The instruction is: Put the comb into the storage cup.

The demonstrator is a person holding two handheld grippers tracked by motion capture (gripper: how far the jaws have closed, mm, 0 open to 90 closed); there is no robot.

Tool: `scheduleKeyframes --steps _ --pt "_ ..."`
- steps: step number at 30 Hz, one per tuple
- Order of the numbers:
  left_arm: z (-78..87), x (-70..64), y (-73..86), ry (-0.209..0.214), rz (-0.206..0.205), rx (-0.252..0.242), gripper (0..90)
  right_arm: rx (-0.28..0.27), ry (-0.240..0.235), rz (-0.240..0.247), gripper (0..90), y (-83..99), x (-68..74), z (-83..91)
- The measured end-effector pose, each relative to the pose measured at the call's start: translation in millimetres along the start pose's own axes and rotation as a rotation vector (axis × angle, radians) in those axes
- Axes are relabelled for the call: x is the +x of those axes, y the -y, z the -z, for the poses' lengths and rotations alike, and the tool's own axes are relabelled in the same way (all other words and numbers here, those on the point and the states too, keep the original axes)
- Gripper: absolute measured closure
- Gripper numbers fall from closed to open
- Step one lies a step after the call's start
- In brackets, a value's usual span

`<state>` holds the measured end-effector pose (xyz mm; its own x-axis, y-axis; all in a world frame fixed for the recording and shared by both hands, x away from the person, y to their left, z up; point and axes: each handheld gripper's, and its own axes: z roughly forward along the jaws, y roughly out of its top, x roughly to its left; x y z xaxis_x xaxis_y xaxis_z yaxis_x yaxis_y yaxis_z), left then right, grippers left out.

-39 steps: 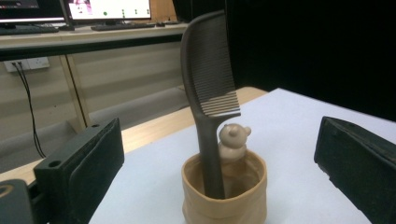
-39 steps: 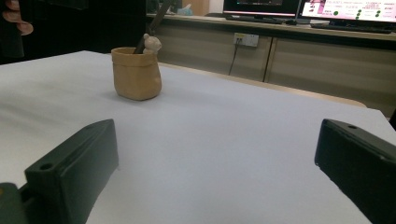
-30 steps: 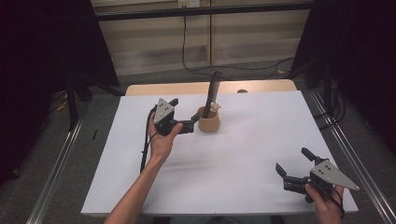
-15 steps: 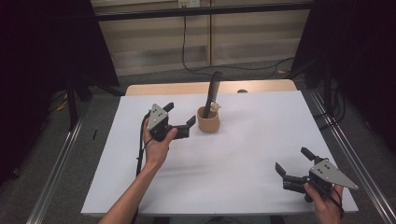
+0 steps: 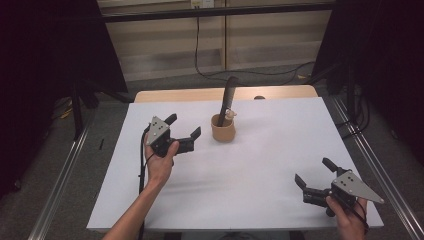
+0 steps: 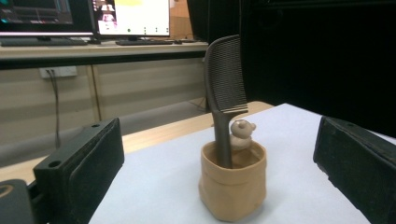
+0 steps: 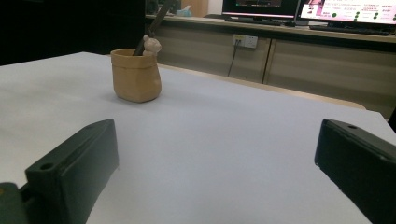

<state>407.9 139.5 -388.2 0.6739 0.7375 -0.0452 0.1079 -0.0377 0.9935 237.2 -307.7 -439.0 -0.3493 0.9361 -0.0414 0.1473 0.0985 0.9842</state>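
Note:
A tan cup [image 5: 223, 131] stands upright on the white table [image 5: 250, 175], behind its middle. A dark comb [image 5: 228, 97] stands in the cup, handle down, leaning slightly right. A small bear-shaped figure [image 6: 242, 133] sits at the cup's rim. My left gripper [image 5: 185, 125] is open, a short way left of the cup and pointing at it, with nothing between its jaws. In the left gripper view the cup [image 6: 232, 184] and comb [image 6: 225, 79] stand ahead between the jaws. My right gripper [image 5: 313, 171] is open and empty near the front right corner, and the cup [image 7: 136, 74] stands far ahead in its view.
A wooden strip [image 5: 280, 93] runs along the table's far edge. Metal rails [image 5: 60, 185] flank both sides. A black cable [image 5: 142, 165] trails from the left gripper along the forearm. Desks with monitors [image 6: 130, 16] stand behind the table.
My left gripper has drawn back to the left, away from the cup, and stands farther from it. The right gripper, cup and comb have not moved.

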Motion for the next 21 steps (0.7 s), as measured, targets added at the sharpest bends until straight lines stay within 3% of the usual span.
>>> scheduleKeyframes --steps 8,13,21 --pt "15.5 2.7 1.9 -0.040 0.006 0.003 1.9 0.001 0.001 -0.001 0.0 0.1 0.3 -1.2" --pt "25.1 3.2 3.8 -0.016 -0.001 -0.014 2.3 0.001 0.003 -0.001 0.0 0.1 0.0 -0.9" --pt "43.5 4.1 10.8 -0.089 -0.026 0.023 2.6 0.003 0.009 -0.007 0.0 0.2 0.0 -1.3"
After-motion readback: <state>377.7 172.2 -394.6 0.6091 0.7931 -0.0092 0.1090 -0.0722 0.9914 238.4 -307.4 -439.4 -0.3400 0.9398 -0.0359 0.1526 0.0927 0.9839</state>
